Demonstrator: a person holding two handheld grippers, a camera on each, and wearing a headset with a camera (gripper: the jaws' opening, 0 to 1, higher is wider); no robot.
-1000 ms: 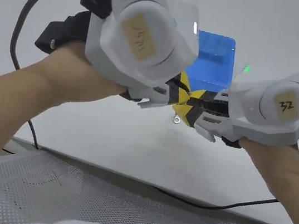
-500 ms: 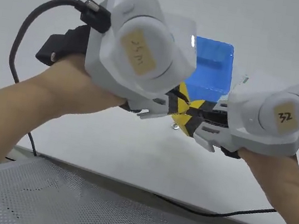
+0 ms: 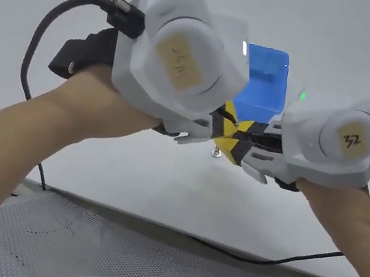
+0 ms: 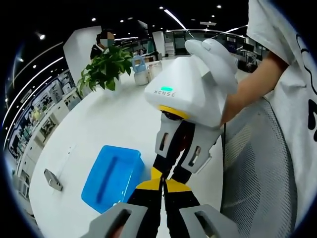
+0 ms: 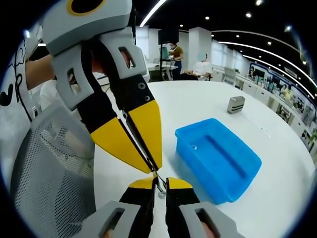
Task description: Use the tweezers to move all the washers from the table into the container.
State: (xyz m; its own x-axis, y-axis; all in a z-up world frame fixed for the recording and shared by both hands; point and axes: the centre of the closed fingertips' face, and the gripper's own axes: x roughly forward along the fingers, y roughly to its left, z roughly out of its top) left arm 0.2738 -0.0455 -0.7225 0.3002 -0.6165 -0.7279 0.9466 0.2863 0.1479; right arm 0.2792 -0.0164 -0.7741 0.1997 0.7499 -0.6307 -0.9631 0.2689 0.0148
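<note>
My left gripper [image 3: 227, 127] and right gripper [image 3: 241, 138] meet tip to tip above the white table [image 3: 165, 177]. The left gripper [image 5: 154, 167] is shut on thin dark tweezers [image 5: 141, 144], whose tip reaches the ends of the right gripper's [image 5: 158, 182] jaws. Those jaws stand close together with only a slit between them; whether they touch the tweezers I cannot tell. A small metal washer [image 3: 216, 153] lies just under the jaws, and the same washer [image 5: 161, 194] shows through the slit. The blue container [image 3: 267, 81] sits just behind the grippers.
A small metal block [image 5: 236, 104] stands on the table beyond the container [image 5: 218, 158]. A black cable [image 3: 39, 40] loops off the left gripper, and another cable [image 3: 258, 255] runs along the table's near edge. A mesh chair back [image 3: 119, 254] is below that edge.
Both grippers have stayed tip to tip over the washer, with the left one tilted slightly. The head camera has shifted a little.
</note>
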